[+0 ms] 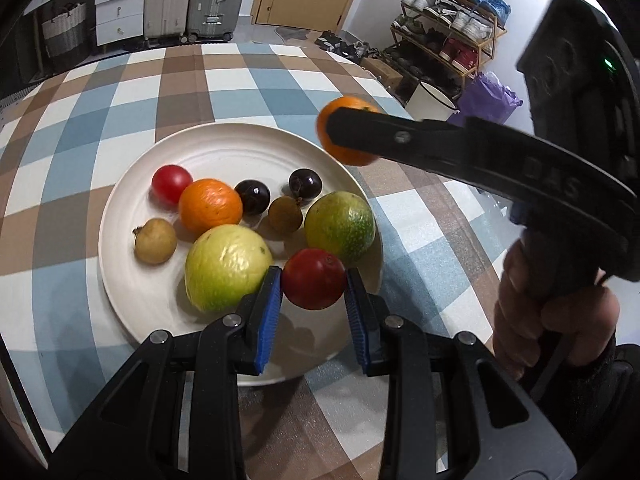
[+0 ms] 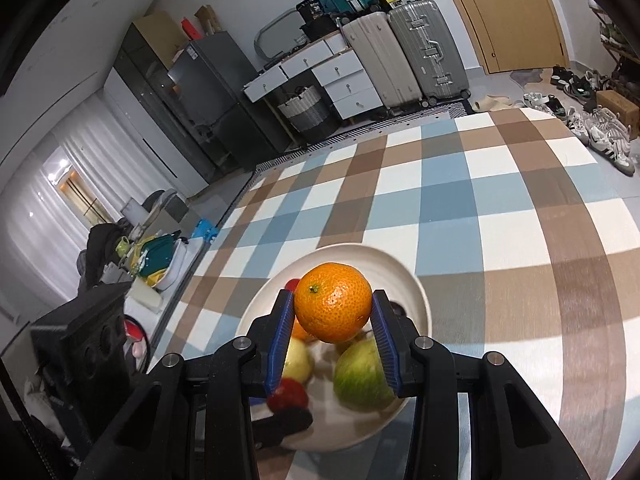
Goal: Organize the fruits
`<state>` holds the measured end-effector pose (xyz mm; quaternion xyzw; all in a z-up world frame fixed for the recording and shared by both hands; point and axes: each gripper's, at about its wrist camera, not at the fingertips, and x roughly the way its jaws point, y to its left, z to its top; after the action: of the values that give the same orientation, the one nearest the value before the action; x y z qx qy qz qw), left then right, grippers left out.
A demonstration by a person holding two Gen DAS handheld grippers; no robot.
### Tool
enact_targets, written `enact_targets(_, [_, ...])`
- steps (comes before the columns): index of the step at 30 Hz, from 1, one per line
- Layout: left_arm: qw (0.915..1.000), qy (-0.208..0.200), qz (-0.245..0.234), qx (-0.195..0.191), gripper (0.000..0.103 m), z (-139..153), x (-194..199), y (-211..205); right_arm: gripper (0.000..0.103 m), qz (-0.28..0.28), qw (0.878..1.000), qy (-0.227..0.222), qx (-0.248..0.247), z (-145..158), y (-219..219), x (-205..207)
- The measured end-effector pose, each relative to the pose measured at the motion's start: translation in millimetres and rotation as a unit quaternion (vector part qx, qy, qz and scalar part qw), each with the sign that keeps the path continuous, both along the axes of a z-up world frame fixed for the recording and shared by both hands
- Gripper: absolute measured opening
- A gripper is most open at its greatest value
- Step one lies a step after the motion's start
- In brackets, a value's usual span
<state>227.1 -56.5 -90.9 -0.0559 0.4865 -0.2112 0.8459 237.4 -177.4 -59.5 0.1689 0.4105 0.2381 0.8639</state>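
Now my left gripper point(image 1: 313, 300) clamps a small round red fruit point(image 1: 313, 279) over the white ceramic plate point(image 1: 120, 216) already carrying eight fruits, my right gripper point(image 2: 333, 320) grips a round orange tangerine point(image 2: 333, 307) above its rim, both unplaced.

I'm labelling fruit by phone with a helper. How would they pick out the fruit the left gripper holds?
Find the white plate on the checked tablecloth. At its near rim, the left gripper clamps a small red fruit between blue pads, beside two far bigger green ones.
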Motion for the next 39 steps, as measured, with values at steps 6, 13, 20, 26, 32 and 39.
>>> enact_targets(6, [1.0000, 0.005, -0.007, 0.001, 0.029, -5, 5, -3, 0.040, -0.002, 1.000, 0.016, -0.006, -10, 1, 16])
enact_targets(13, [0.9999, 0.004, -0.006, -0.009, 0.029, 0, 6, 0, 0.040, 0.001, 1.000, 0.020, -0.005, -15, 6, 21])
enact_targets(20, [0.9998, 0.000, -0.005, -0.020, 0.029, 9, 0, 3, 0.049, 0.001, 1.000, -0.007, -0.003, -2, 4, 12])
enact_targets(26, [0.9996, -0.016, -0.012, -0.020, 0.032, 23, -13, 1, 0.049, -0.016, 1.000, -0.021, 0.003, 10, -6, 0])
enact_targets(32, [0.9992, -0.036, -0.005, -0.018, 0.034, 38, -28, 3, 0.050, -0.025, 0.999, -0.036, 0.004, 20, -11, -17])
enact_targets(39, [0.9980, -0.061, 0.014, -0.004, 0.036, 52, -46, 10, 0.050, -0.012, 0.995, -0.096, -0.028, 42, -1, -52])
